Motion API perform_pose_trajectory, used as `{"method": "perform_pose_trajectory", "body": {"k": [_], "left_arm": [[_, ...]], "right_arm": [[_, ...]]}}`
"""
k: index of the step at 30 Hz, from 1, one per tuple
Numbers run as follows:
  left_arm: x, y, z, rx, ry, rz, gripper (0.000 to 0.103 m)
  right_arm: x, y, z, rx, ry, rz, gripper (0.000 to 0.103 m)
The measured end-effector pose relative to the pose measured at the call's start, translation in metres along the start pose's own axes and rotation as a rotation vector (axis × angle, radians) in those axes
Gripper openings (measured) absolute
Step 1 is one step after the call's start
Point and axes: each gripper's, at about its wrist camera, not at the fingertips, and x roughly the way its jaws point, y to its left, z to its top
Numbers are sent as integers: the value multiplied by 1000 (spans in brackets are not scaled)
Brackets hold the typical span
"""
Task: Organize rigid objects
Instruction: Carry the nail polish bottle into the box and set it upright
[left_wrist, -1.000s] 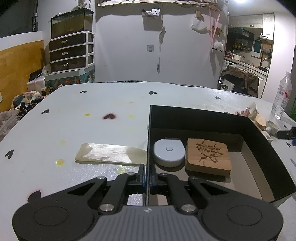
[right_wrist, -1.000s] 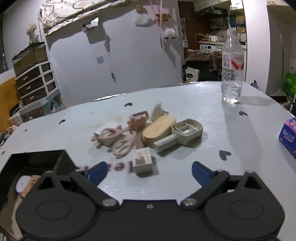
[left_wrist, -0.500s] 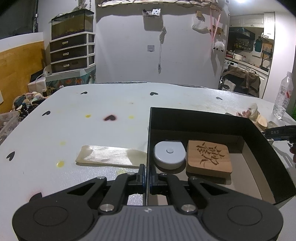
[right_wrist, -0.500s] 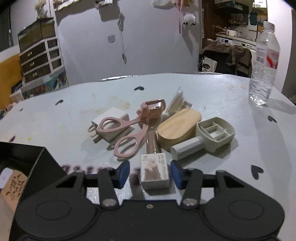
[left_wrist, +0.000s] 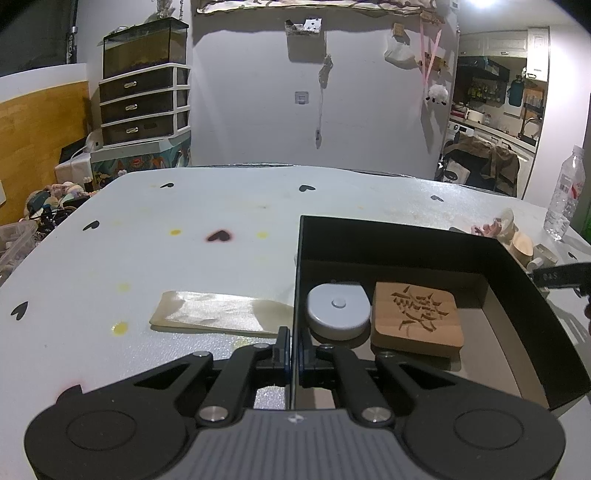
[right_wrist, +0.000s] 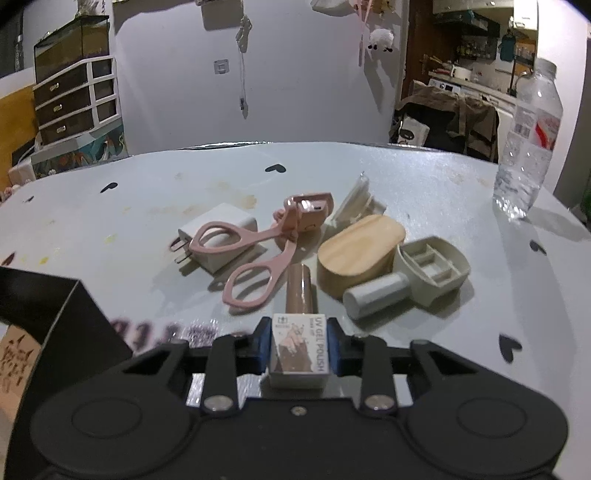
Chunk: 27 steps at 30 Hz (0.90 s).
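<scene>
Right claw now closed on gel polish box, left claw pinching black box wall

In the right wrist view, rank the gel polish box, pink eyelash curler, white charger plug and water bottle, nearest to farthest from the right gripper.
1. Gel polish box, clamped in the right gripper.
2. Pink eyelash curler, just ahead, slightly left.
3. White charger plug, behind the curler's handles, further left.
4. Water bottle, far right, upright.

light: dim room, one bright lamp top right | shadows: soft and dark behind things on the desk | glare: shiny spots on desk | blur: near left desk smeared | edges: bent round, black corners
</scene>
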Motion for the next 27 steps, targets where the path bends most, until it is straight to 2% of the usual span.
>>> {"method": "perform_pose_trajectory", "body": {"k": [5,9,14,17,20,24,27], "left_arm": [[0,2,-1,-2,-3,-9,4],[0,3,-2,-4,-5,-15,4],[0,4,-2,-6,-5,-18,4],[0,4,-2,-7,-5,-17,4],[1,4,-2,-9,-6,-15,4],[1,4,-2,-7,-7,-13,4],[1,3,-2,-8,-8,-14,4]], "right_arm": [[-20,-9,-14,63,21,58,31],[-41,-24,-23,187,44,153,31],[-81,-25,-17,210,-39,244,31],[-104,-13,-5,163,-91,331,31],[-118,6,4,122,-101,409,31],[-117,35,12,101,-52,476,31],[-108,60,14,97,1,468,31]]}}
